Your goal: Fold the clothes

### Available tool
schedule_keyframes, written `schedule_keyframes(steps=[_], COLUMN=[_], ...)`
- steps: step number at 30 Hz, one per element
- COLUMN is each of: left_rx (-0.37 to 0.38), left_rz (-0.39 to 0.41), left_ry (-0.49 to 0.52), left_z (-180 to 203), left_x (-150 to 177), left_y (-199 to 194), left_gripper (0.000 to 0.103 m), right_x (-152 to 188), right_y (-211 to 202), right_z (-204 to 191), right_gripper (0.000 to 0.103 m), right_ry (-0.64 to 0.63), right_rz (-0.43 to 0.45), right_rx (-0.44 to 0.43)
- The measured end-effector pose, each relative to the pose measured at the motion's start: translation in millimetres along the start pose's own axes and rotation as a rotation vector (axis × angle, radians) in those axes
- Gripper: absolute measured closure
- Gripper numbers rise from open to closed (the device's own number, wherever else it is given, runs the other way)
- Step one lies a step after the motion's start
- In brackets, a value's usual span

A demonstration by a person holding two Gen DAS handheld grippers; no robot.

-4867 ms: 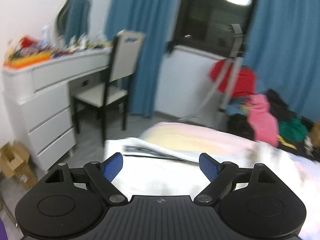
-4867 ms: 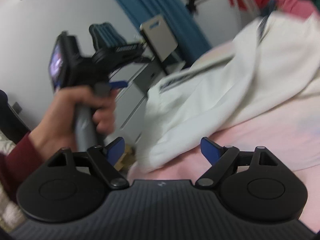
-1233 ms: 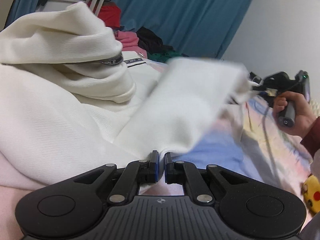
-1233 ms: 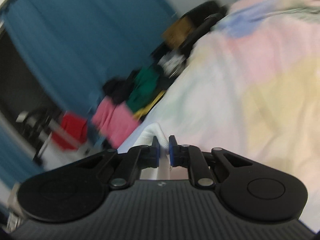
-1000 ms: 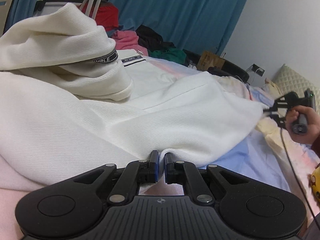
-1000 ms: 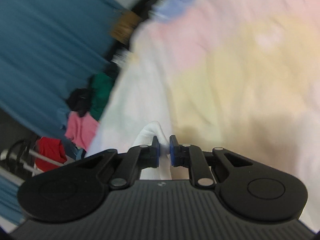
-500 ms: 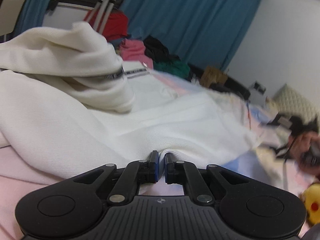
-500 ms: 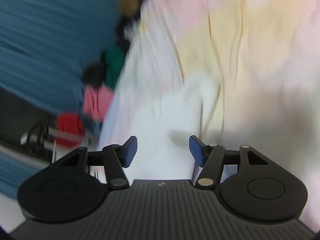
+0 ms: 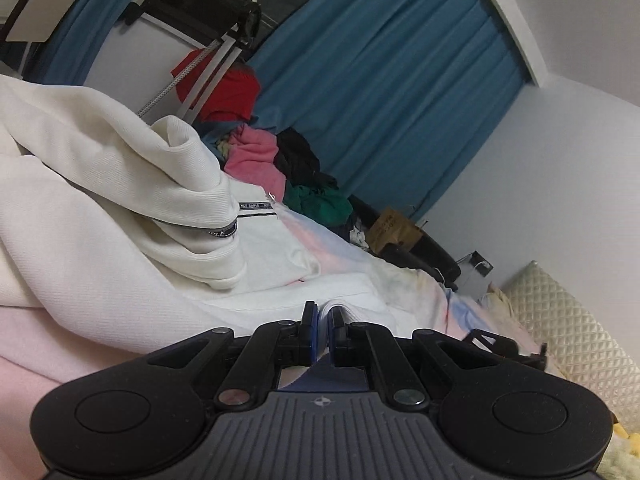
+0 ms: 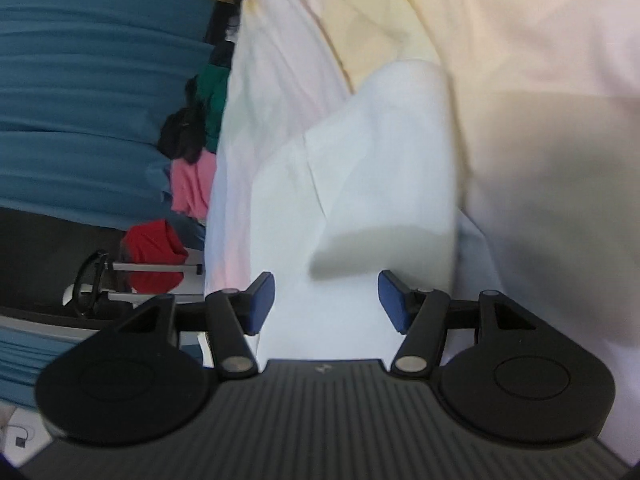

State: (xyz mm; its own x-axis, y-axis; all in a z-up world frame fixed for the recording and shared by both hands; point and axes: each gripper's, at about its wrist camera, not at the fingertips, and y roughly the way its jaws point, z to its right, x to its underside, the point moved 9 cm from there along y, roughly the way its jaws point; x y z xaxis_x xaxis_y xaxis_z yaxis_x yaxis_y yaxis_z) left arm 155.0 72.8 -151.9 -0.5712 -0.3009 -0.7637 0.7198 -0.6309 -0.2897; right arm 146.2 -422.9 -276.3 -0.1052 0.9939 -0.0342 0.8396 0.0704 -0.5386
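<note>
A white garment (image 9: 120, 216) with a black lettered band lies crumpled on the pastel bed sheet (image 9: 340, 248). My left gripper (image 9: 323, 320) is shut on a fold of the white garment's edge, low over the bed. My right gripper (image 10: 326, 300) is open, with the end of the white garment (image 10: 376, 168) lying flat on the sheet just ahead between its blue pads. Part of the right gripper shows at the right edge of the left wrist view (image 9: 508, 348).
A heap of pink, red, black and green clothes (image 9: 280, 160) lies beyond the bed by the blue curtains (image 9: 380, 100). A metal stand (image 9: 224, 52) leans there. A cardboard box (image 9: 394, 228) and a quilted pillow (image 9: 560, 320) are at the right.
My right gripper has opened and let the white garment's end drop flat on the sheet. My left gripper stays shut on the garment and has lowered toward the bed.
</note>
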Motion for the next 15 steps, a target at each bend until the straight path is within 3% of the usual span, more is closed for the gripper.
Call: schedule_keyframes(steps=[4, 7, 11, 15], left_rx=[-0.001, -0.015, -0.020, -0.015], left_rz=[-0.002, -0.005, 0.005, 0.017], left_ry=[-0.017, -0.014, -0.020, -0.056], left_z=[-3, -8, -10, -12], left_x=[1, 2, 1, -3], left_y=[0, 2, 1, -2], left_gripper=[0.098, 0.098, 0.098, 0.098], right_x=[31, 72, 141, 175], right_y=[-9, -12, 5, 11], right_z=[-6, -20, -36, -29], right_gripper=[0.043, 0.043, 0.043, 0.043], right_ry=[-0.010, -0.093, -0.129, -0.144], right_rz=[-0.130, -0.212, -0.437, -0.500], right_rx=[0.030, 0.052, -0.012, 0.015])
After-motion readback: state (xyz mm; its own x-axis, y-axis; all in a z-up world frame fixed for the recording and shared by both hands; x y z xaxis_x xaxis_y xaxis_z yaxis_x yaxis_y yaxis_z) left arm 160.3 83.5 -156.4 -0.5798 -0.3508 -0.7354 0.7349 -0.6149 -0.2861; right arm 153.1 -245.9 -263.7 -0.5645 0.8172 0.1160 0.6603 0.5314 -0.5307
